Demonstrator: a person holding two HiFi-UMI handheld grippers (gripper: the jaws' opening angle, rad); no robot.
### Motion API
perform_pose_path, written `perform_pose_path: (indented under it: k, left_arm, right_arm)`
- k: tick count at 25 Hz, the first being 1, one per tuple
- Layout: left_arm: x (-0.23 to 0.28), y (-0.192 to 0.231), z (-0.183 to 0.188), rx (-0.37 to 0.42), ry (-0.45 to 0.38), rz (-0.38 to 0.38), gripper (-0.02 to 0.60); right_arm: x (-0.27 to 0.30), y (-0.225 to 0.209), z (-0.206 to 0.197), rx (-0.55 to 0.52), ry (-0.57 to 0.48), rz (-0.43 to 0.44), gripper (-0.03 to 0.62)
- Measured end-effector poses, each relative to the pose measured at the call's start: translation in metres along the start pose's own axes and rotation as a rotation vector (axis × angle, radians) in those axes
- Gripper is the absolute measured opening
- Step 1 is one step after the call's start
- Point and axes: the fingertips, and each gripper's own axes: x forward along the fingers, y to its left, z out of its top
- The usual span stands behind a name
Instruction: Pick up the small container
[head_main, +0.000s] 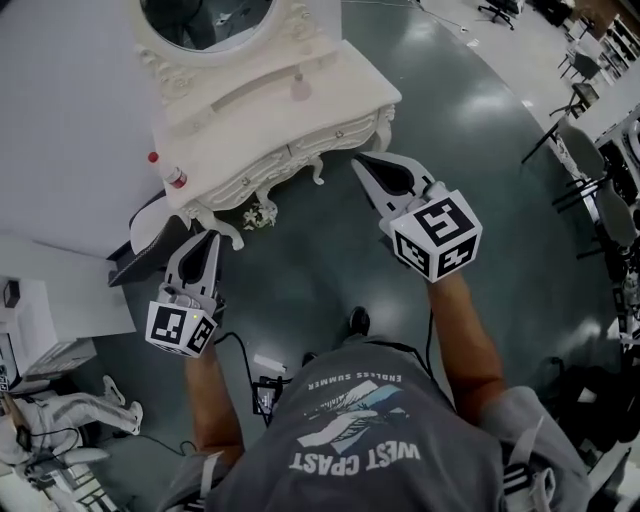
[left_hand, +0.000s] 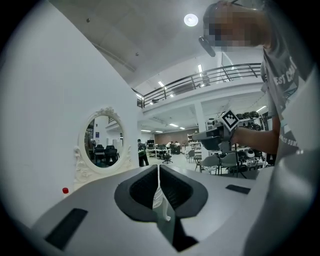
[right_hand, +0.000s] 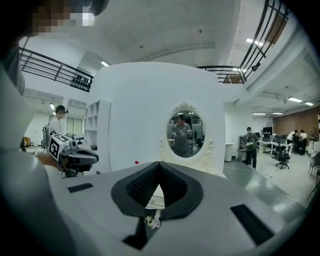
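A small clear container with a red cap stands at the left end of a white vanity table. It appears as a red dot in the left gripper view and in the right gripper view. A small pinkish bottle stands further back on the tabletop. My left gripper is shut and empty, held above the floor just short of the table's left front corner. My right gripper is also shut and empty, near the table's right front leg. Neither touches the table.
An oval mirror in a carved white frame tops the table. A small bunch of flowers lies on the floor under it, and a dark flat object lies beside the left leg. Office chairs stand at the right. Cables lie near the person's feet.
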Motion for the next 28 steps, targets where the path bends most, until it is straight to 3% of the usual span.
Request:
perform_pose_path:
  k: [8, 16, 28]
  left_arm:
    - [0.042, 0.005, 0.002, 0.01, 0.019, 0.07, 0.026]
    - [0.082, 0.003, 0.009, 0.027, 0.028, 0.081, 0.026]
    - [0.163, 0.042, -0.002, 0.024, 0.023, -0.031, 0.026]
  right_arm:
    - [0.03, -0.047, 0.001, 0.003, -0.011, 0.066, 0.025]
    - [0.04, -0.087, -0.003, 0.022, -0.007, 0.078, 0.025]
    - [0.065, -0.142, -0.022, 0.061, 0.022, -0.049, 0.025]
